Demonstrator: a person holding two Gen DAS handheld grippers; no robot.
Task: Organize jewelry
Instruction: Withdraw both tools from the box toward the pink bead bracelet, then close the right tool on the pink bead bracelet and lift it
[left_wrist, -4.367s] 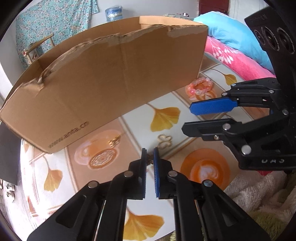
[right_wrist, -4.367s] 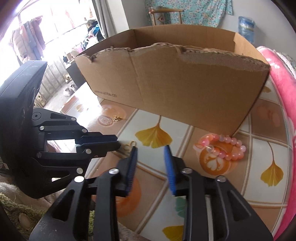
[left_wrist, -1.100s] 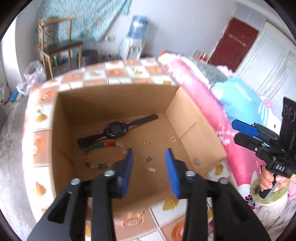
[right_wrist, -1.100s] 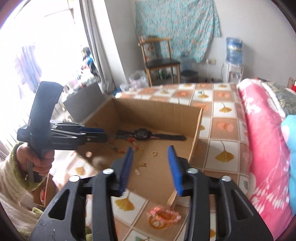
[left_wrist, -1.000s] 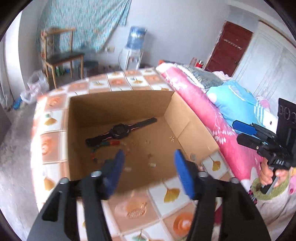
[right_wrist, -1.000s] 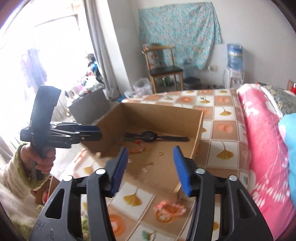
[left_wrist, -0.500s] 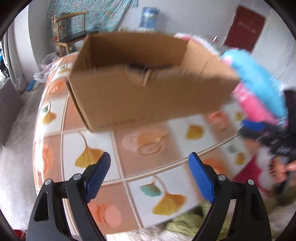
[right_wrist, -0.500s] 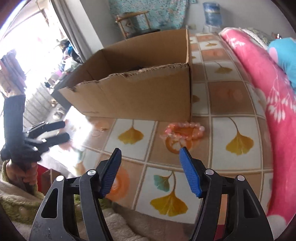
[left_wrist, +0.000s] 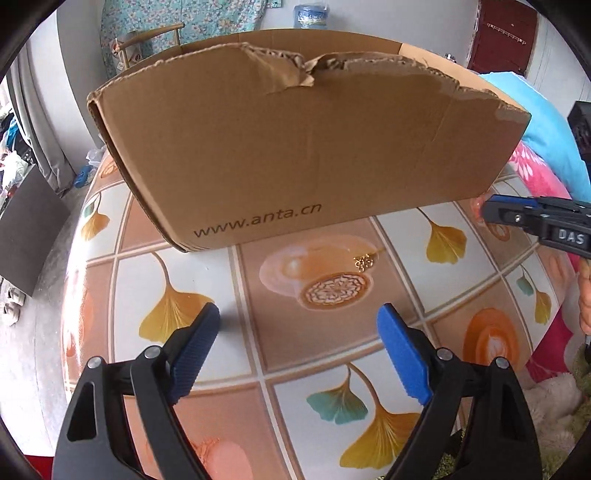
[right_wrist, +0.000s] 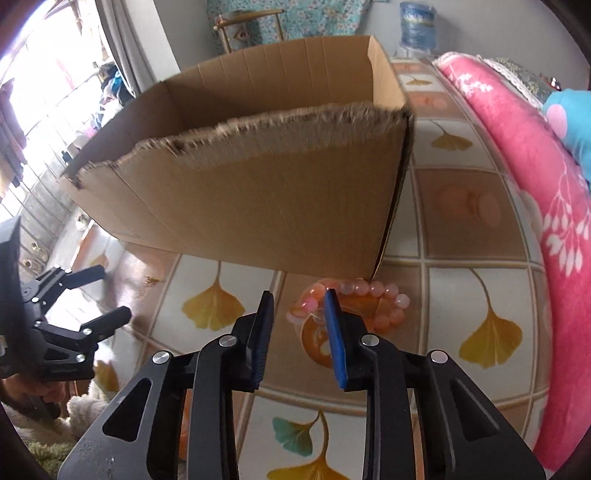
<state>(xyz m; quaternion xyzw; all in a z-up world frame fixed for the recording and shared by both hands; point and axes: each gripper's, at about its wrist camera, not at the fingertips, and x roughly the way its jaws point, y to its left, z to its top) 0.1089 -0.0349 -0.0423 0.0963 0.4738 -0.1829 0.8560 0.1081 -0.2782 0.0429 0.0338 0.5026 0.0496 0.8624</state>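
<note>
Jaws of the right gripper have just been closing, now narrow around the near edge of the pink bead bracelet, which lies on the desk beside the cardboard box; the pads seem not yet pressing. Left gripper hangs wide open short of the small gold piece. Next, I judge: pinch the beads, lift, carry into the box.

A pink bead bracelet lies flat on the bench just beside the near corner of the torn cardboard box, and a small gold trinket lies near its front wall.
</note>
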